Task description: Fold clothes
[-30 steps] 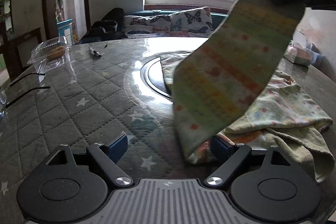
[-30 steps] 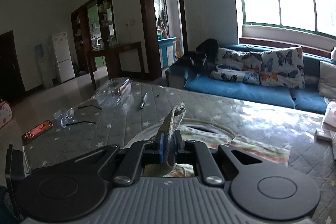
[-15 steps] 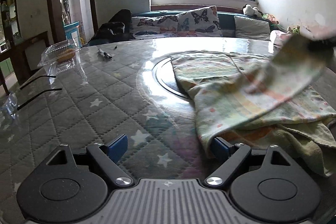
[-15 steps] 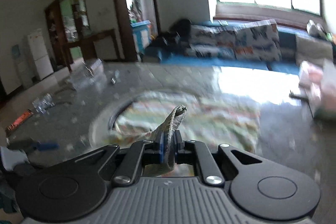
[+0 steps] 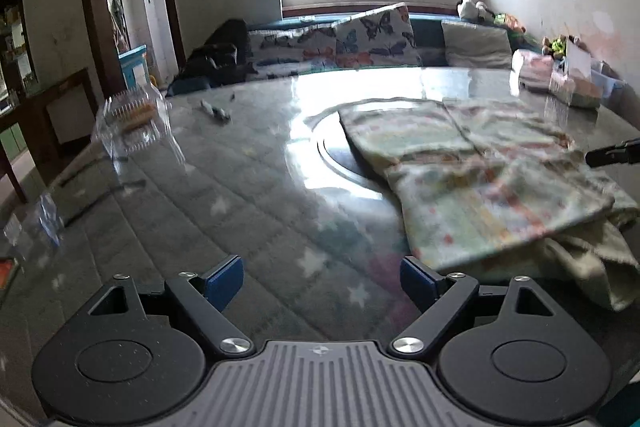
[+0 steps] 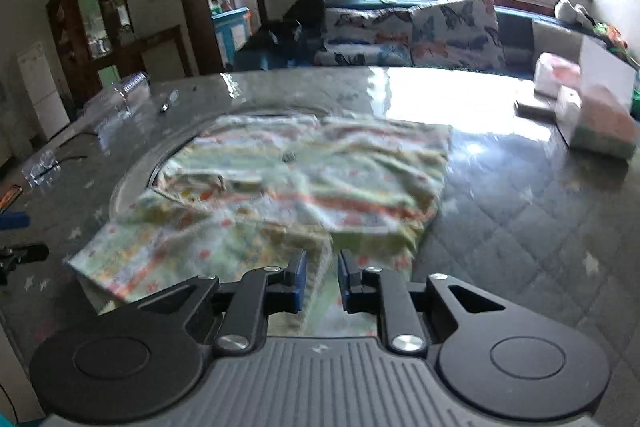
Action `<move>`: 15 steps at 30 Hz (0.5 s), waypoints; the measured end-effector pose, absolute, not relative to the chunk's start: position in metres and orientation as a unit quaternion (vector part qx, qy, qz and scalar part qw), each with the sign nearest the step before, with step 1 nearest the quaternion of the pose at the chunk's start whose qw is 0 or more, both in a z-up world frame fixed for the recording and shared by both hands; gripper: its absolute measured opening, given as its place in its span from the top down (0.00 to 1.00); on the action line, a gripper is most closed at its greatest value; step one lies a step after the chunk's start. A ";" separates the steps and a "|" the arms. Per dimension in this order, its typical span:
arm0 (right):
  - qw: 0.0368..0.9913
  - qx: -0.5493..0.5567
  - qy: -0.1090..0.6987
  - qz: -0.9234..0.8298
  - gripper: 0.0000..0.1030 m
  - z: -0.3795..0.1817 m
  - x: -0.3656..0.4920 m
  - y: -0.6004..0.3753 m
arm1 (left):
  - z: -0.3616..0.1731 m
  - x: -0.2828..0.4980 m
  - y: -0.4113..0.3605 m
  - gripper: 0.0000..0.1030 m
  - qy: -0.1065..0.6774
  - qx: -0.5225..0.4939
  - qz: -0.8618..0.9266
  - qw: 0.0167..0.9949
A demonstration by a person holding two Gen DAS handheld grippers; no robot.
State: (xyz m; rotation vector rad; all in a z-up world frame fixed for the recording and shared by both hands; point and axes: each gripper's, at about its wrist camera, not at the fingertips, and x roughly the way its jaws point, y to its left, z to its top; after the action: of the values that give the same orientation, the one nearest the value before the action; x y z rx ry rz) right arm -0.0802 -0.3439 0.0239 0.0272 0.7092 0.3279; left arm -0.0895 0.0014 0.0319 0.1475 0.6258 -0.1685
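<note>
A pale green garment with orange and yellow print (image 5: pixel 492 179) lies partly folded on the round glass-topped table, over the central turntable; it also shows in the right wrist view (image 6: pixel 296 195). My left gripper (image 5: pixel 322 279) is wide open and empty, low over the table just left of the garment's near corner. My right gripper (image 6: pixel 322 277) is slightly open with nothing between its pads, right over the garment's near edge. Its dark tip (image 5: pixel 612 155) shows at the right edge of the left wrist view.
A clear plastic food box (image 5: pixel 134 119) and a small pen-like item (image 5: pixel 216 113) lie at the table's far left. Tissue packs and boxes (image 6: pixel 592 111) stand at the far right. A sofa with butterfly cushions (image 5: pixel 340 43) is behind the table. The quilted star-print table cover (image 5: pixel 200 211) spreads left.
The right gripper carried the lifted flap across and down onto the garment, then opened and let it go. The flap now lies flat. The left gripper stayed open.
</note>
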 end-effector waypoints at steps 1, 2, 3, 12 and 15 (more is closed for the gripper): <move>0.925 0.012 0.342 0.165 0.84 0.025 -0.079 -0.342 | 0.036 -0.086 -0.001 0.15 0.300 0.069 -0.089 0.947; 0.924 0.009 0.342 0.170 0.84 0.026 -0.077 -0.339 | 0.041 -0.083 -0.003 0.16 0.293 0.065 -0.096 0.949; 0.923 0.006 0.342 0.175 0.84 0.025 -0.074 -0.335 | 0.043 -0.079 -0.009 0.16 0.288 0.062 -0.107 0.950; 0.913 0.027 0.372 0.165 0.82 0.004 -0.054 -0.336 | 0.036 -0.034 -0.068 0.40 0.277 0.049 -0.216 0.935; 0.916 0.030 0.365 0.162 0.95 0.004 -0.055 -0.336 | 0.027 -0.018 -0.085 0.50 0.291 0.050 -0.249 0.922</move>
State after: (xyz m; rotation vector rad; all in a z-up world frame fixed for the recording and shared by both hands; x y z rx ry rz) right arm -0.0547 -0.3362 0.0039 0.0612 0.7502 0.3343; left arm -0.0184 -0.0850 0.0265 0.1024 0.5974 -0.5113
